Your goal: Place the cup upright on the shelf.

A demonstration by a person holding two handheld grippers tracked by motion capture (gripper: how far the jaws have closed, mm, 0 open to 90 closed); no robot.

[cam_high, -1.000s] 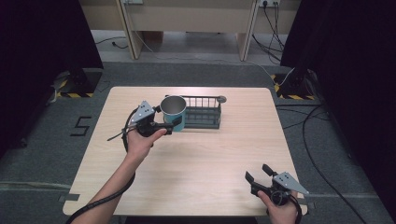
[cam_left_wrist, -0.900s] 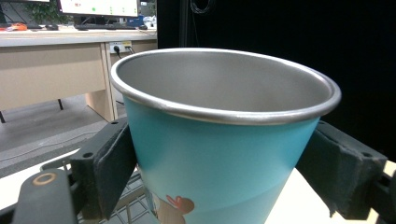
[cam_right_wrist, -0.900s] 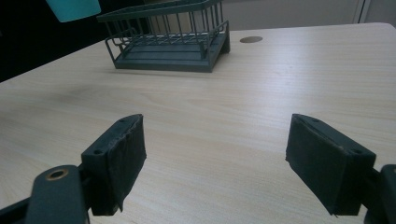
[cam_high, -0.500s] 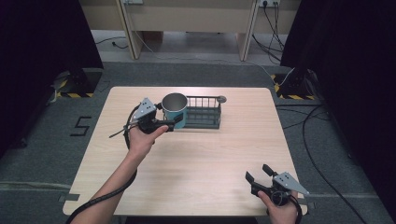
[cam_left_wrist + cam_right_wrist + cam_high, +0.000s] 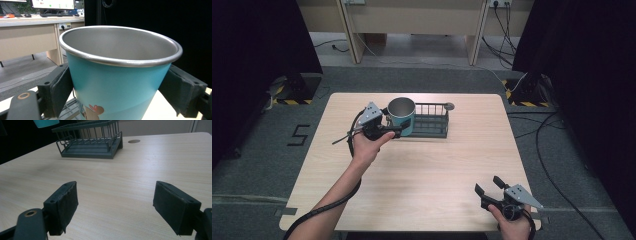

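Observation:
A teal metal cup (image 5: 401,116) with a steel rim hangs over the left end of a dark wire rack (image 5: 431,122) at the back of the table. My left gripper (image 5: 397,129) is shut on the cup (image 5: 117,82), one black pad on each side of its wall. The cup's base (image 5: 46,122) shows clear above the rack (image 5: 92,145) in the right gripper view. Near the front right corner my right gripper (image 5: 488,186) is open, with only bare tabletop between its pads (image 5: 62,205).
The light wooden table (image 5: 427,170) has a round grey cable port (image 5: 449,106) behind the rack. Desks and loose cables stand on the floor beyond the far edge. Black curtains hang on both sides.
The left gripper has lifted the cup slightly and carried it a little away from me, over the rack's left end. The right gripper has stayed put.

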